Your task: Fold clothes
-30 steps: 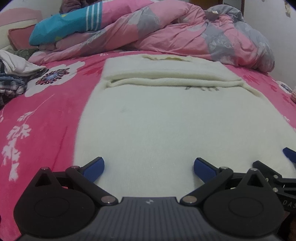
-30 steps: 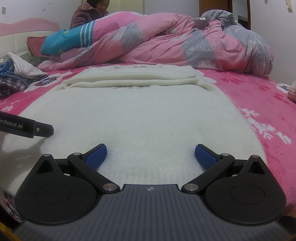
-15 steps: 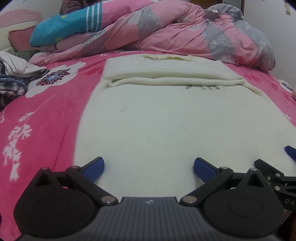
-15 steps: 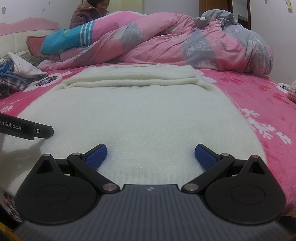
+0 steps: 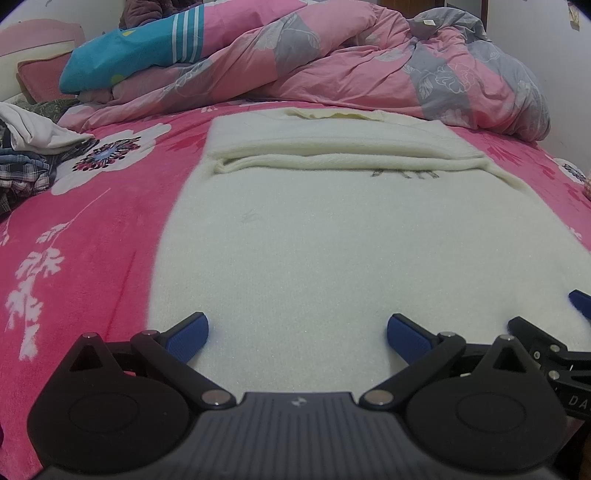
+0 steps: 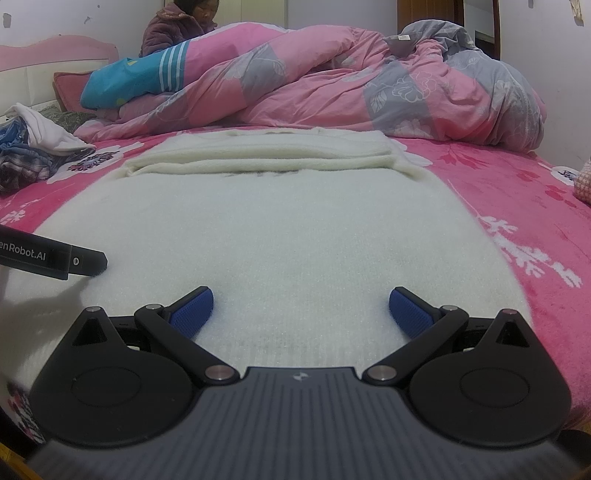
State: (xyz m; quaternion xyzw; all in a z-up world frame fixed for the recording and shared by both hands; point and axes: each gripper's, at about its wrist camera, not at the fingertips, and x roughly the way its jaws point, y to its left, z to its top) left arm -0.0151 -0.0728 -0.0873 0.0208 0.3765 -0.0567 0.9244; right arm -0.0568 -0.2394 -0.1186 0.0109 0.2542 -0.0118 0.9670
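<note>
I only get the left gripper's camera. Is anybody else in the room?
Observer: Yes. The right wrist view shows a person in a purple jacket behind the pink quilt.
Operator: What does the right gripper look like?
Observer: The right gripper is open, over the near edge of the cream sweater.
Operator: Is there writing on my gripper?
Observer: Yes, the left gripper shows from the side there, with white letters ending "enRobot.AI".

Both tongs (image 5: 297, 338) (image 6: 301, 312) spread (side by side).
</note>
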